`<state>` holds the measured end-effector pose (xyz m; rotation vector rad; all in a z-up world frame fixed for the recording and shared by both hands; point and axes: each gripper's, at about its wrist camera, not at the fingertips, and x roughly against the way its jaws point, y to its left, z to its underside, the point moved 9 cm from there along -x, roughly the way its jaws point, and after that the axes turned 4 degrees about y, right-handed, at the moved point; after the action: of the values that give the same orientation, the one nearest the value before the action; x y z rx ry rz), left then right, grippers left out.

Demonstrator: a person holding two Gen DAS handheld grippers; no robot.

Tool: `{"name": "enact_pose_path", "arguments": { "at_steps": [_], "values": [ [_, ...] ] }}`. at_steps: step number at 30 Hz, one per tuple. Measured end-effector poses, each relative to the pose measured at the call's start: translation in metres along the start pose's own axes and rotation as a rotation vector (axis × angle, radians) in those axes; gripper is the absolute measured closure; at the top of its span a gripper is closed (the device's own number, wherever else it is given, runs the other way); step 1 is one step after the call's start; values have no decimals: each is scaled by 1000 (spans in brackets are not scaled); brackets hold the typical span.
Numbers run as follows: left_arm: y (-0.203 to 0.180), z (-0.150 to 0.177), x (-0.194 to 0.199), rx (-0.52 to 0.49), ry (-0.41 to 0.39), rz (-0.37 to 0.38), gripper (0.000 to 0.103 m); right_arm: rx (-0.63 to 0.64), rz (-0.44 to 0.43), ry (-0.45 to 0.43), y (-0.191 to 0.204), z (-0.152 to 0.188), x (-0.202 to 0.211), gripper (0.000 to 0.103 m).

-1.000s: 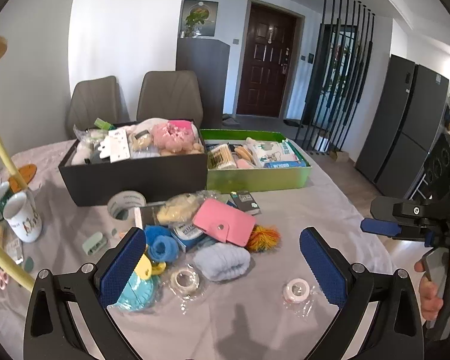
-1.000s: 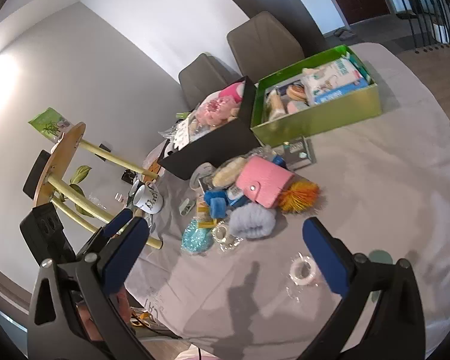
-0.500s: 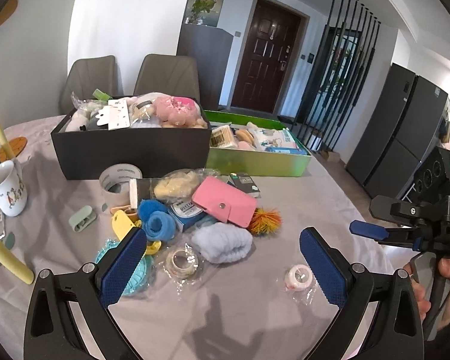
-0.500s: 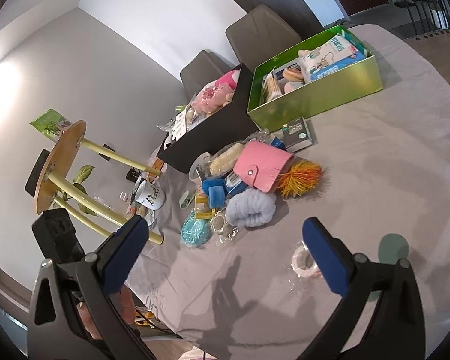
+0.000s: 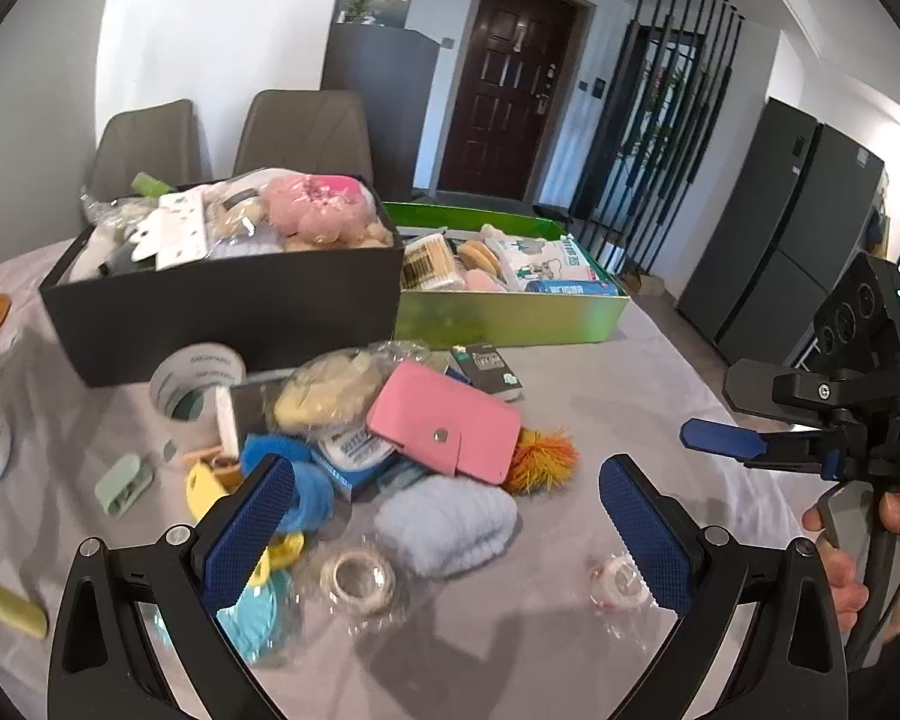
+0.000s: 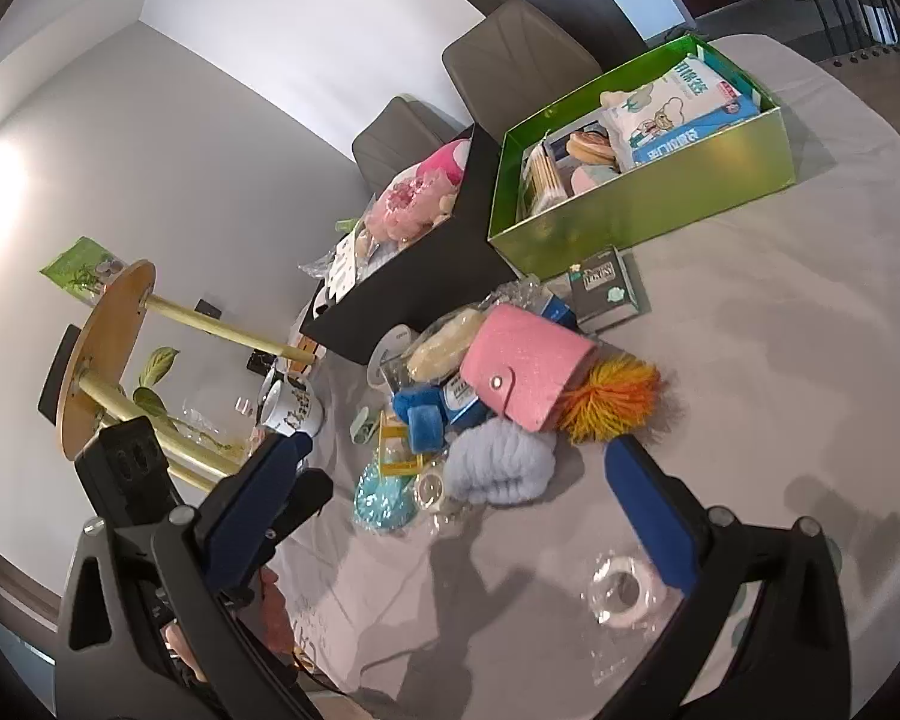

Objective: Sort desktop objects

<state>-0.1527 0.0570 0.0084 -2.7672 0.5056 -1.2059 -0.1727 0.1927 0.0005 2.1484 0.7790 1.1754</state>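
Both tongs, left [image 5: 438, 531] and right [image 6: 468, 498], brought nearer the pile; wide open, nothing held. Blue fluffy bundle [image 5: 447, 522]: judged soft, light, compressible; to be gripped across the middle.

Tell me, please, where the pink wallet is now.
In both views the pink wallet lies closed on top of the pile, mid-table, in front of the boxes. The orange fringed toy is at its right and the pale blue fluffy thing nearer the camera.

Bare tablecloth [image 6: 780, 360] lies open right of the heap. The black box [image 5: 228, 312] and green box [image 5: 510, 315] wall the far side. A wrapped tape roll [image 6: 621, 594] sits alone near the front.
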Motion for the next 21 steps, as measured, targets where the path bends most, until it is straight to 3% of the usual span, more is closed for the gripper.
{"name": "enact_pose_path", "arguments": {
  "at_steps": [12, 21],
  "values": [
    [-1, -36, -41, -95, 38, 42, 1, -31, -24, 45, -8, -24, -30, 0],
    [0, -42, -75, -109, 89, 66, 1, -50, -26, 61, -18, -40, -48, 0]
  ]
}}
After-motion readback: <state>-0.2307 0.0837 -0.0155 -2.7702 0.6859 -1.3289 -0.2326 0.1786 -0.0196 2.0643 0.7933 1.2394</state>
